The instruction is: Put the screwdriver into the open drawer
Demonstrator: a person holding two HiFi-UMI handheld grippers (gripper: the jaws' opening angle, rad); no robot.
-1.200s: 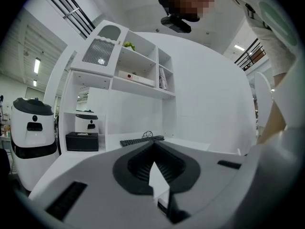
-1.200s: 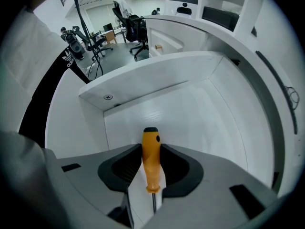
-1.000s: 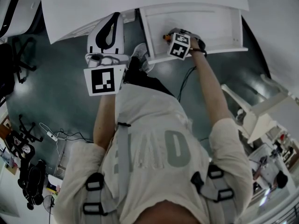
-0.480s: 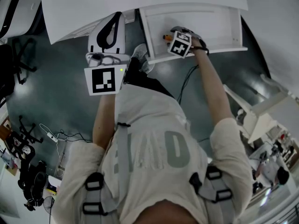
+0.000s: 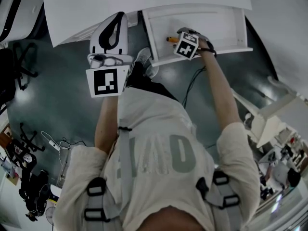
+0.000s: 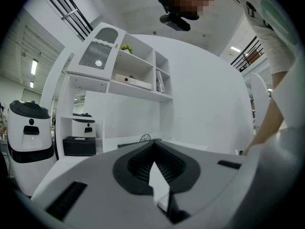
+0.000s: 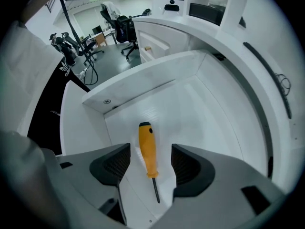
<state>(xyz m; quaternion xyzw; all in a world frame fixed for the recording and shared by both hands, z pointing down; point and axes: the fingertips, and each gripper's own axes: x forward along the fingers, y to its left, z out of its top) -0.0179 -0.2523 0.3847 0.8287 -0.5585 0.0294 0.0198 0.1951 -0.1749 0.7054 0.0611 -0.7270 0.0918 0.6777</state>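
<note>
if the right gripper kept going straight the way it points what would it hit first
Probably the drawer floor: the right gripper, jaws just opened, points down with the screwdriver lying loose between them.

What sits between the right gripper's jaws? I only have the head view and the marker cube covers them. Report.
Observer: A yellow-handled screwdriver lies on the open drawer's floor. The right gripper has just opened its jaws, and neither pad touches it.
Operator: Give me its direction.
Observer: The handle end points at the drawer wall with the screw, and the shaft tip points back toward the gripper.
Operator: Check the left gripper.
Observer: The left gripper is shut with nothing between its jaws. It faces a white shelf unit.
</note>
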